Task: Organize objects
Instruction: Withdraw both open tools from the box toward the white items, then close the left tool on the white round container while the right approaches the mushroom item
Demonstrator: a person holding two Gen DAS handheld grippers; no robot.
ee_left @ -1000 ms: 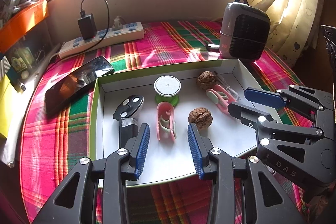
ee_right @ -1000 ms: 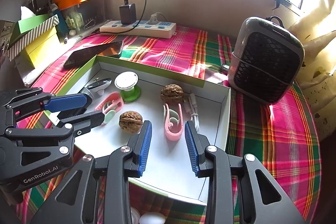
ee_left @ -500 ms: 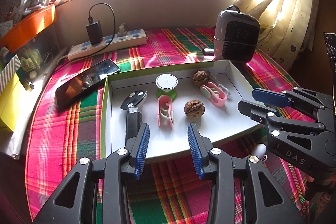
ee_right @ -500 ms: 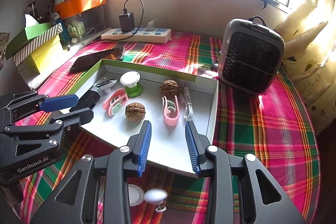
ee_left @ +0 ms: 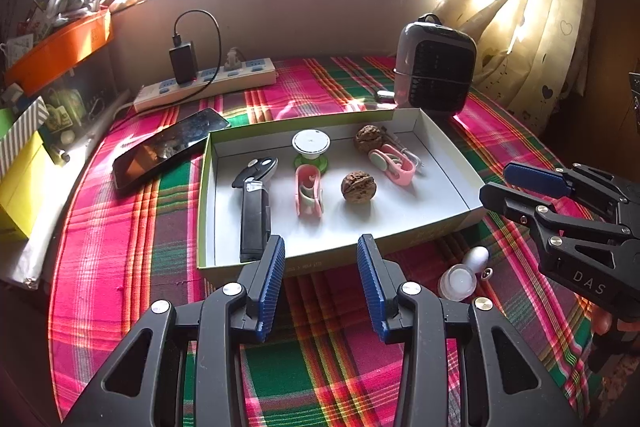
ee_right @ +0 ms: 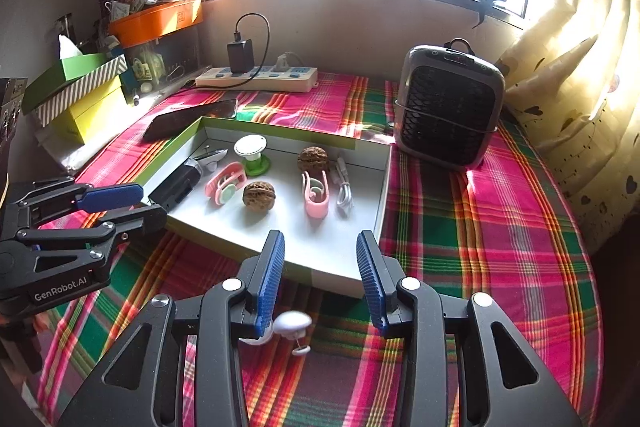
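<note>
Left gripper [ee_left: 320, 279]: black plastic frame w/ triangular cut-outs, two fingers w/ ribbed blue pads [ee_left: 273, 279], silver screws at pivots. White "GenRobot.AI" lettering on side, seen in right wrist view.
Right gripper [ee_right: 320, 279]: same build, black frame, blue ribbed pads [ee_right: 271, 277], silver screws. White "DAS" lettering on side, seen in left wrist view.

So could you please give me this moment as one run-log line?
left tongs: open, empty | right tongs: open, empty, just widening | box: two walnuts, clips inside | white bits: outside on cloth
</note>
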